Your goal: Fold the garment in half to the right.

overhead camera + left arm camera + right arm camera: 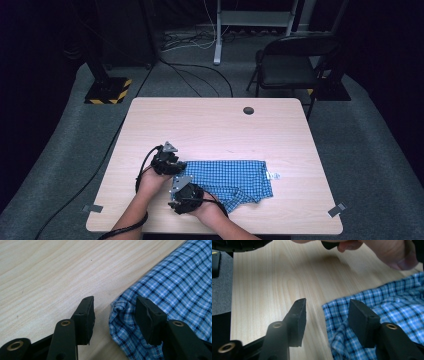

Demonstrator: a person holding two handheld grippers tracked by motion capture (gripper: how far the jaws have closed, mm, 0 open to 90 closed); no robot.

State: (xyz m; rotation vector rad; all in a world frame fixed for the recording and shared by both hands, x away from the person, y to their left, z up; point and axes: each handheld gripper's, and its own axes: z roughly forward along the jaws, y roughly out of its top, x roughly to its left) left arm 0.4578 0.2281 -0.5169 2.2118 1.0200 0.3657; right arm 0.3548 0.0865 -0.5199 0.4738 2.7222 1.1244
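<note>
Straddling one blue checked cloth (230,177) edge, two tongs, left tongs (113,312) and right tongs (327,315), gape wide.

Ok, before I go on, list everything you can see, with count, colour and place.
checked cloth: one, blue and black, folded, near edge of table
label: one, white, at the cloth's right end
table: one, light wood, centre
hole: one, dark, far side of tabletop
tape strips: two, grey, near corners of table
chair: one, black, beyond the table
floor cables: several, black and white, behind the table
left tongs: open, black, astride the cloth's corner
right tongs: open, black, at the cloth's edge
</note>
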